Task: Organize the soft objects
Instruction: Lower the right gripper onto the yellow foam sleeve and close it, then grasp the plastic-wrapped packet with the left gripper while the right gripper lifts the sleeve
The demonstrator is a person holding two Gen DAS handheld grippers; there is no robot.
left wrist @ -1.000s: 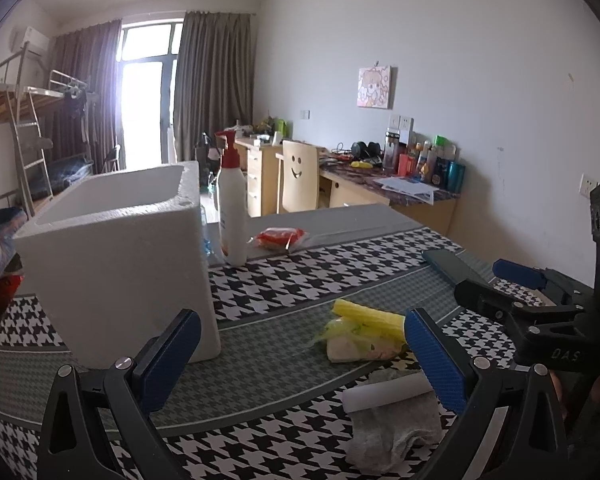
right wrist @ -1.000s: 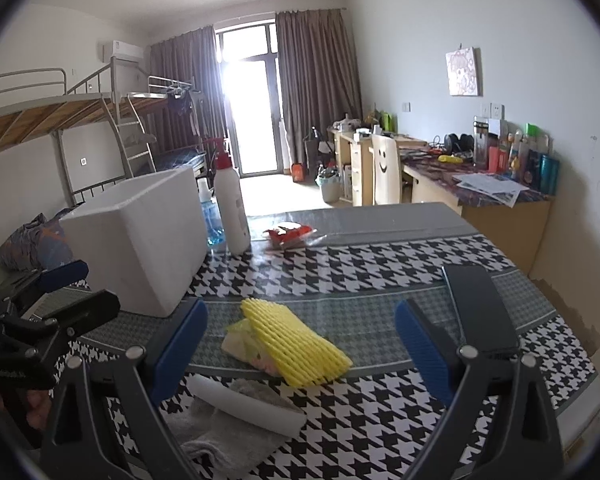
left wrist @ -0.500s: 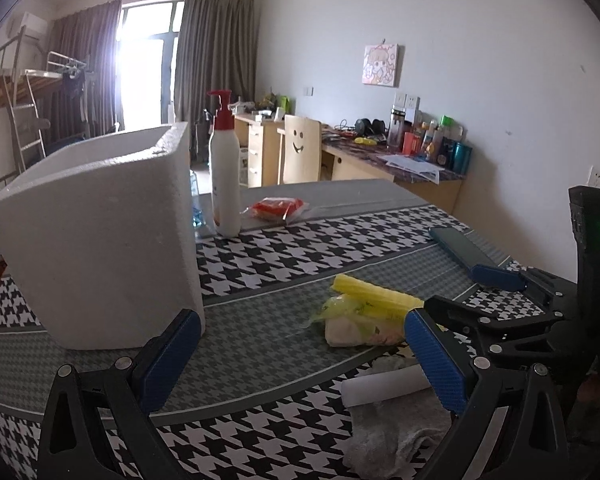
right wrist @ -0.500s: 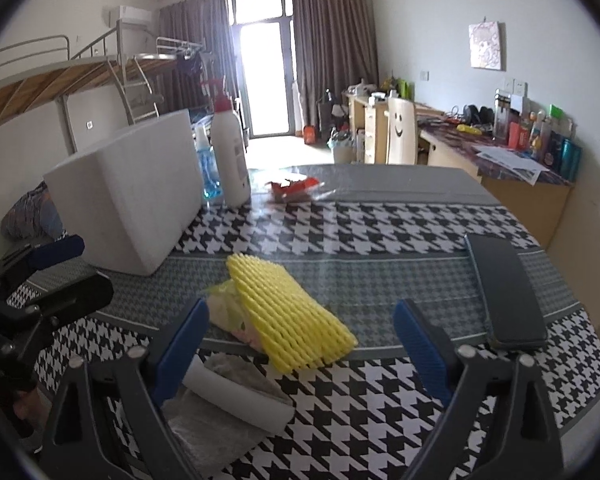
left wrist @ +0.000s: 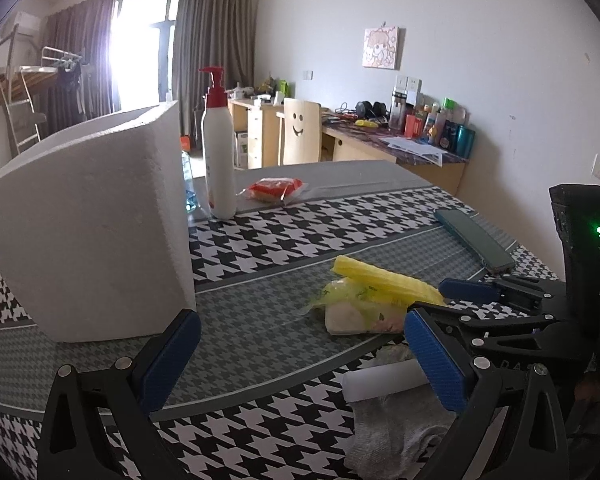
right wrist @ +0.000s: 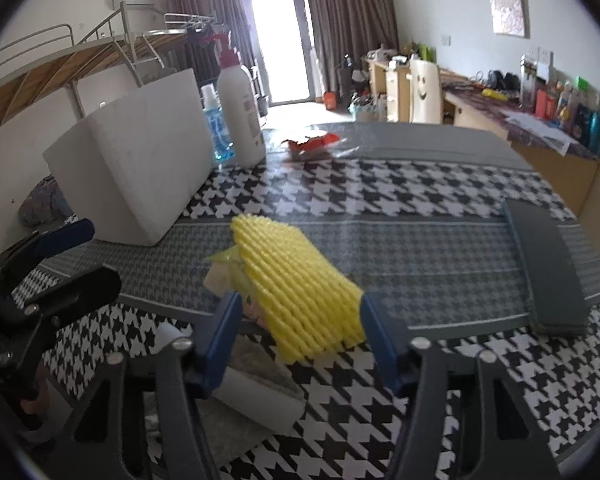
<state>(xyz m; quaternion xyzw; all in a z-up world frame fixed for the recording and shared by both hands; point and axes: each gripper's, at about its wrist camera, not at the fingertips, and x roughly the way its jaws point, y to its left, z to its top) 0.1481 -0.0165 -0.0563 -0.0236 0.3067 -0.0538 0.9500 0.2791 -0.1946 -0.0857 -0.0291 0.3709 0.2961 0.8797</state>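
A yellow foam net (right wrist: 296,280) lies on a pale green plastic bag (right wrist: 224,268) in the middle of the houndstooth table. My right gripper (right wrist: 300,328) is low over the net's near end. Its jaws are closing with the net between them, and the blue pads do not visibly press on it. In the left wrist view the net (left wrist: 384,280) and bag (left wrist: 352,308) lie ahead to the right. My left gripper (left wrist: 300,360) is open over bare cloth. A white foam roll (left wrist: 380,380) on a grey sock (left wrist: 396,432) lies by its right finger. A white foam box (left wrist: 88,232) stands left.
A pump bottle (left wrist: 219,148) and a red packet (left wrist: 274,190) sit at the table's far side, with a blue bottle (right wrist: 216,124) beside the box. A dark phone (right wrist: 548,268) lies at the right edge. A desk and a chair stand beyond the table.
Both grippers have sunk toward the table. The right gripper has tipped down and come up to the yellow net, and its jaws have narrowed around it.
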